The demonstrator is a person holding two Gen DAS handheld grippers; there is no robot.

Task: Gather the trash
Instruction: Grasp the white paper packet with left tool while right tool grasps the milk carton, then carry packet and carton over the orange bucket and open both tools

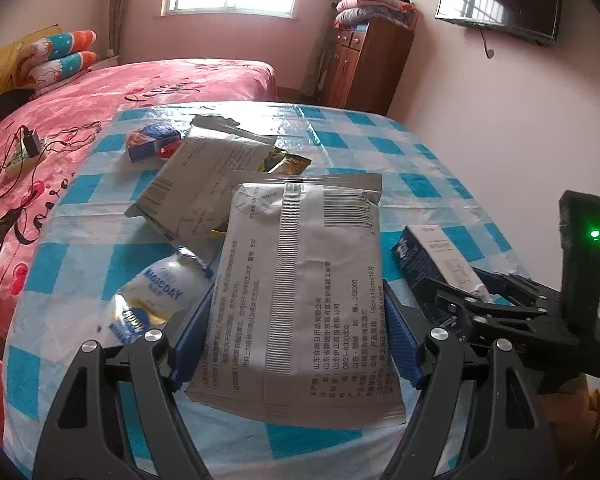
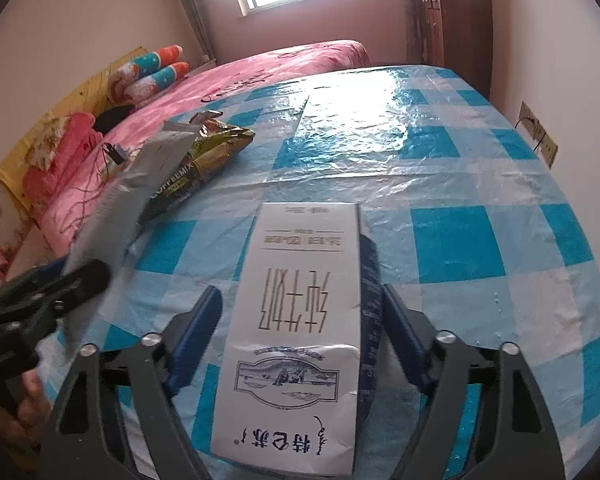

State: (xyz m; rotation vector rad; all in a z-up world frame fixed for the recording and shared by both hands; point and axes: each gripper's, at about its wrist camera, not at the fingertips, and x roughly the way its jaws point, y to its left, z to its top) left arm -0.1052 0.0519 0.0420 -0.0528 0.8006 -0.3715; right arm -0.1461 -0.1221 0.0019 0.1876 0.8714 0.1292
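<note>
Trash lies scattered over the bench (image 1: 440,148), which is covered in a blue-and-white checked plastic sheet. My left gripper (image 1: 296,336) holds a grey printed sachet (image 1: 300,280) pinched across its width between the blue pads (image 1: 400,332), its far end reaching toward 12 o'clock above the bench. Beyond it at 11 o'clock I note a second grey packet (image 1: 196,184) with a torn top, and a dark coffee-mix wrapper (image 1: 284,162) partly under it. At 10 o'clock, further off, sits a small blue and red box (image 1: 152,142). At 9 o'clock, just beside the left pad, lies a clear MAGICDAY wrapper (image 1: 156,296).

My right gripper (image 2: 300,332) straddles a white milk carton (image 2: 296,332) lying flat on the bench, printed face up, its dark blue side turned to 3 o'clock. The blue fingers (image 2: 198,332) stand on either side of it at a middling width; the right finger sits close against the blue side, while a gap shows at the left, so I record no firm clamp. In the left wrist view the same carton lies at 3 o'clock under that gripper.

Nothing blocks the carton. The held sachet hangs at 9 o'clock in the right wrist view, near the carton but apart from it. A pink bed (image 1: 100,112) adjoins the bench at 10 o'clock, with cables on it.
</note>
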